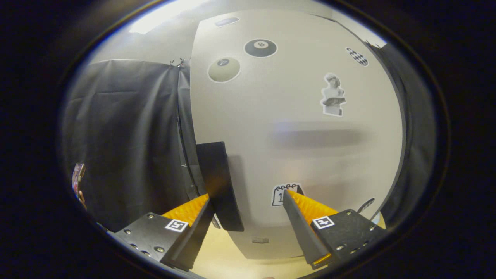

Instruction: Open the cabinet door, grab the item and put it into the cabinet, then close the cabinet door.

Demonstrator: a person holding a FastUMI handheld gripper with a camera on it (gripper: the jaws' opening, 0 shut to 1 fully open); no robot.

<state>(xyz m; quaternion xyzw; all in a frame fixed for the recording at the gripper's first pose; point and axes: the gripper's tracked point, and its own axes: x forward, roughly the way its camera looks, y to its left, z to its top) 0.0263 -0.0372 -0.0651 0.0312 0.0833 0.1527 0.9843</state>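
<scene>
Two fingers of tool [246, 207] spread wide, gripping nothing, black handle [219, 186] just inside left finger on shut cabinet door [302, 147]; risk: glancing closure slipping off handle's thin edge; item unseen.

Single fisheye cam riding on the tongs [246, 197], looking forward along the two fingers [186, 211], which sit wide apart low in its view. It faces the white cabinet door [302, 147] nearly head-on and close up, the door taking most of the field. The black handle [219, 186] at the door's left edge sits just ahead of the left finger. Left of the door: black cloth wall [128, 143]. Below the door: a strip of pale table [228, 259], seen from slightly above. No second view, so no overlap.
</scene>
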